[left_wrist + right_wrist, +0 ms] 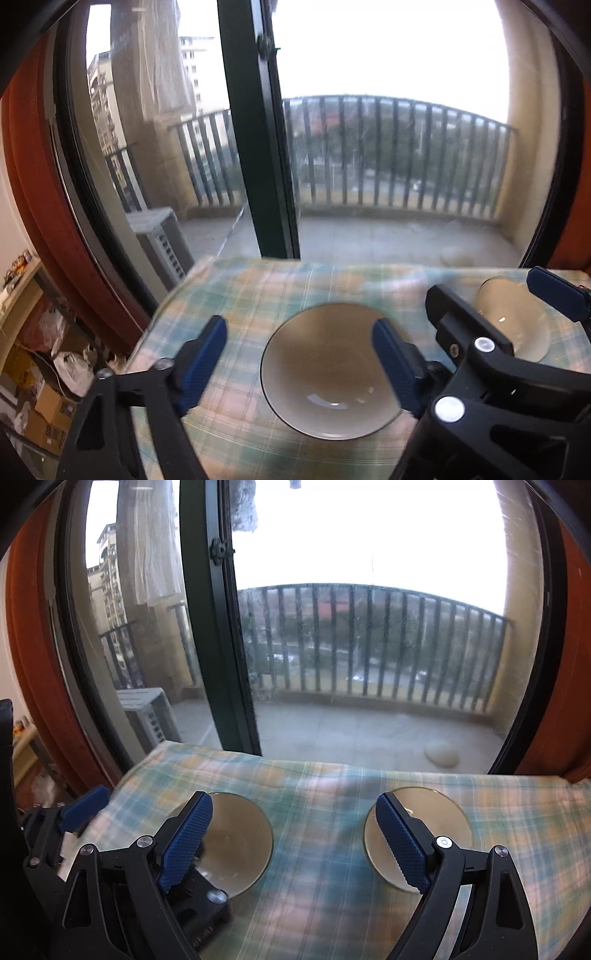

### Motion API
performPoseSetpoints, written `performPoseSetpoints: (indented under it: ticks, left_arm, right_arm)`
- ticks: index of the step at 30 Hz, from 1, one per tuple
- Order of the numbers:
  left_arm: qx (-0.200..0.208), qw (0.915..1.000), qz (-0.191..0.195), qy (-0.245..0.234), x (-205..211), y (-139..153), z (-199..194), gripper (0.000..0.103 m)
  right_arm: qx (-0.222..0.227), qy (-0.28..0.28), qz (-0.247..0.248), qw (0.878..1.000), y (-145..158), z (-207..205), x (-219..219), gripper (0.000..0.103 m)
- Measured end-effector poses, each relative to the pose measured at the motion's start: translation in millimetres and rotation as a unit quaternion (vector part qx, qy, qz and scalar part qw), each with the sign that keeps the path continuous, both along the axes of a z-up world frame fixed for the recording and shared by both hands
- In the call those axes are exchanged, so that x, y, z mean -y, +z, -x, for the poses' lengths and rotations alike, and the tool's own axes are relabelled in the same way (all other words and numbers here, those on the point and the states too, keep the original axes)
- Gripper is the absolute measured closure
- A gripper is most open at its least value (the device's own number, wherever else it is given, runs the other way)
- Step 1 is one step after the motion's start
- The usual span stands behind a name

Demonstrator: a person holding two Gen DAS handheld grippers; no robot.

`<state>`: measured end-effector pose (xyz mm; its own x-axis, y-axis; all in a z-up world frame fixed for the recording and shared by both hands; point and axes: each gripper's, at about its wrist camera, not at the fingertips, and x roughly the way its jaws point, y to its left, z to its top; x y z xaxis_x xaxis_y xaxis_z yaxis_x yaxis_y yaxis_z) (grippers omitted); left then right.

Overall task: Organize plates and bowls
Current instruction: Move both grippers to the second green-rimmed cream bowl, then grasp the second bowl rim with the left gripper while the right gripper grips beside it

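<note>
- Glossy glazed ceramic bowl [328,376], smooth, catching highlights at six o'clock.
- Soft matt plaid cloth [325,849].
- Ribbed blue rubbery gripper pads [402,842], matt black plastic arms.

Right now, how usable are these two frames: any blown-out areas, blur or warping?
Left wrist view: sky blown out white, left gripper fingers and tablecloth motion-smeared. Right wrist view: same white sky, cloth blurred, bowl soft; window frame bowed by fisheye.

Looks like someone's apartment, pretty high up: a table with a plaid tablecloth [332,782] pushed against a sliding glass door [258,147], a railed balcony [399,155] outside, cardboard boxes [48,413] piled on the floor.
</note>
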<state>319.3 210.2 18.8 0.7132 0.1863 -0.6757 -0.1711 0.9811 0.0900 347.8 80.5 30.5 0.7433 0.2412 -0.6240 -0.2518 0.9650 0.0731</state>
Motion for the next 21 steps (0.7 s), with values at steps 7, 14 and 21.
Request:
performPoseSetpoints:
  ticks: [7,14,21]
  left_arm:
    - [-0.052,0.9983,0.026,0.008,-13.1,-34.7,-15.4,0.053]
    - [-0.044,0.9990,0.003,0.012,-11.6,-39.9,-15.9,0.061]
    - [-0.052,0.9982,0.018,0.025,-19.2,-41.7,-15.9,0.061]
  right_arm:
    - [-0.047,0.005,0.018,0.999,-35.2,-18.6,-15.7,0.016]
    - [-0.091,0.018,0.008,0.996,-51.7,-28.4,-19.3,0.048]
    - [-0.097,0.031,0.007,0.995,-52.1,-26.5,-27.3,0.054]
